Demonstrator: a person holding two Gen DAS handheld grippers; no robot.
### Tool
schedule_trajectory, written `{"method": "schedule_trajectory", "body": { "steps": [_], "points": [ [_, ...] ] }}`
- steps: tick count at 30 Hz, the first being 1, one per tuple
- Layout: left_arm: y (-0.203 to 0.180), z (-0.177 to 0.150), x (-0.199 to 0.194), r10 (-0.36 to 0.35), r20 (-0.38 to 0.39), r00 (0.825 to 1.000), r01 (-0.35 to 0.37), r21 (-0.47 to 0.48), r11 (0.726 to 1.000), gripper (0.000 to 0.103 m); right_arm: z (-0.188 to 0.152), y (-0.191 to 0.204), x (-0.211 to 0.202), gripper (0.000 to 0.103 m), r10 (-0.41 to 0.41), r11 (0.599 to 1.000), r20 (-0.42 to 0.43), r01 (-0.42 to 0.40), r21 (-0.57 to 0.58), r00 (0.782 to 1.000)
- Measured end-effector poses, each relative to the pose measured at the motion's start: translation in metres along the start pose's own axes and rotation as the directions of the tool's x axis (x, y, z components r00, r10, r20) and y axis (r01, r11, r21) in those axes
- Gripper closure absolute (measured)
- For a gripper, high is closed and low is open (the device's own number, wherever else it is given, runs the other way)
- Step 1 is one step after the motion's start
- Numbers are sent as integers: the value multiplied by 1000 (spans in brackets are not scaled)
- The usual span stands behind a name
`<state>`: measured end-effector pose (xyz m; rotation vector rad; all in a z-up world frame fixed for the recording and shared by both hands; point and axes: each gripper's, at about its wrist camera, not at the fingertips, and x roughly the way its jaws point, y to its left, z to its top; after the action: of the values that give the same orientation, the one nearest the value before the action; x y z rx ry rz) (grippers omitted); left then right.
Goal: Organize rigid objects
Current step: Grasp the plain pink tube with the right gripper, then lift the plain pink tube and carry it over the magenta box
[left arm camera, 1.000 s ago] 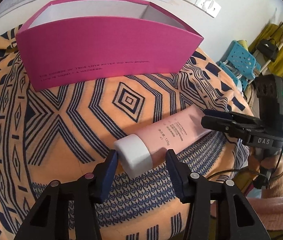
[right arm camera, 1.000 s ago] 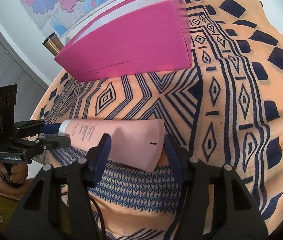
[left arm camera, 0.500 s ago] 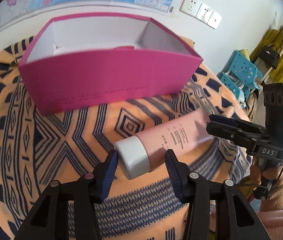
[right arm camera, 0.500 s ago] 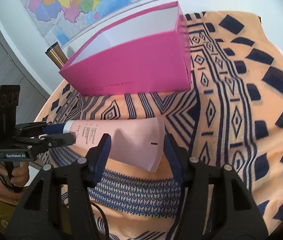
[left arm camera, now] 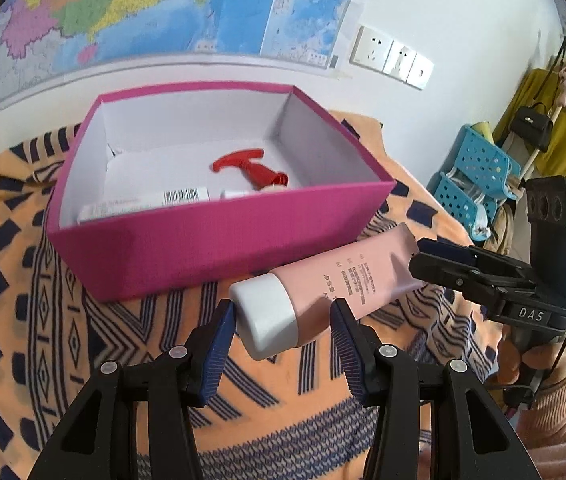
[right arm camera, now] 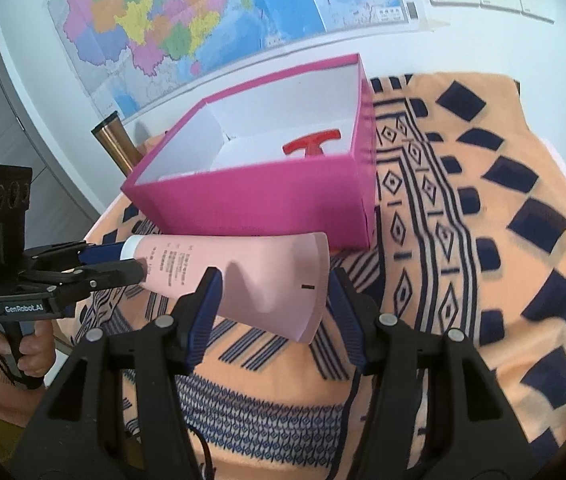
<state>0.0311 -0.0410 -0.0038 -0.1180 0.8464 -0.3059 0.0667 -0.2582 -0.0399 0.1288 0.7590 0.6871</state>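
We have the patterned orange cloth (left arm camera: pixel 23 320) filling the lower half of both views, a soft bed for everything. On it, in the upper middle of the left wrist view, sits the open pink box (left arm camera: pixel 219 240), its mouth facing up so things can be dropped in; a red T-handled piece (left arm camera: pixel 253 166) and a barcoded white tube (left arm camera: pixel 143 202) already lie inside. Just below the box's front wall, centre frame, we carry the pink tube (left arm camera: pixel 347 280) lifted off the cloth and level, one gripper at each end, probably so it stays flat for the box. Our left gripper (left arm camera: pixel 283 332) is clamped across the white cap (left arm camera: pixel 267 320). Our right gripper (right arm camera: pixel 273 300) is closed on the flat crimped tail (right arm camera: pixel 307 292), centre of its view.
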Motion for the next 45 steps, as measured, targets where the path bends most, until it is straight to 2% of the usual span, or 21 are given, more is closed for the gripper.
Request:
{"method": "schedule_trajectory", "body": {
  "steps": [24,45],
  "points": [
    [2,34,0,28,67,997,-29,17,999,53,47,1,-3,45,-3,999,88,7,-43,996],
    [5,55,1,39,115,993,-41,17,999,53,65,-5,7,45,-13,999,94,17,-45,995]
  ]
}}
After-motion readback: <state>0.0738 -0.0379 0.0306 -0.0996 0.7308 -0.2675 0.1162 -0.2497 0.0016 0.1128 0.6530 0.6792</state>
